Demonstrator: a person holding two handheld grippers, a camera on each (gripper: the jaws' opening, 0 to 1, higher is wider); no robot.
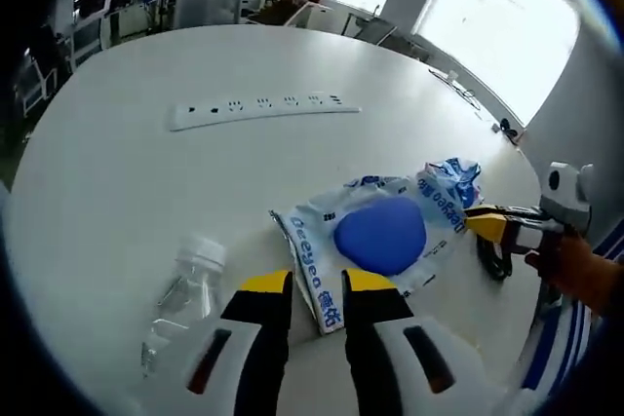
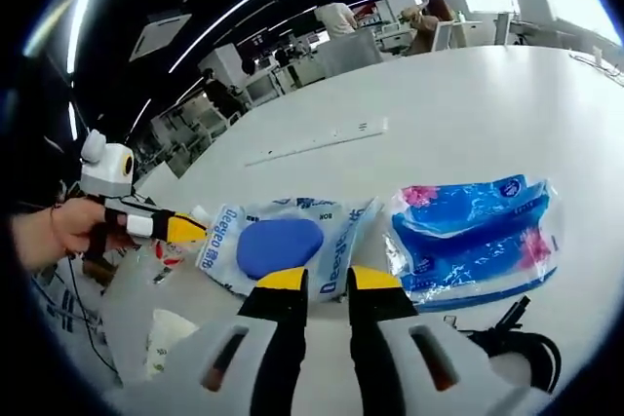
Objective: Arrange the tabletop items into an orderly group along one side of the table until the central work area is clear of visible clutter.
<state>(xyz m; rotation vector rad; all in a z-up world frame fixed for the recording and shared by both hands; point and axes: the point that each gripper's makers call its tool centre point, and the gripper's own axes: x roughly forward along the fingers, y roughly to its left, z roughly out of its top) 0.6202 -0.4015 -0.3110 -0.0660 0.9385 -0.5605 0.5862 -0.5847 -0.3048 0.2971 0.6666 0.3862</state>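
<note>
Left claw (image 1: 317,289) yellow tips, white body w/ orange slots, right claw (image 2: 327,284) same

The white counter (image 1: 117,153) carries a power strip (image 1: 263,109) toward 12 o'clock, a clear plastic bottle (image 1: 180,304) at 7, a blue-and-white wipes pack (image 1: 375,241) at centre, and a black cable (image 1: 495,258) at 4.

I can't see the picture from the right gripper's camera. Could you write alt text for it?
Two yellow-tipped fingers of the right gripper rise over a white table, just short of a white wipes pack with a blue oval lid. A blue tissue pack lies to its right, a black cable nearer the camera. The left gripper, in a hand, enters from the left.
</note>
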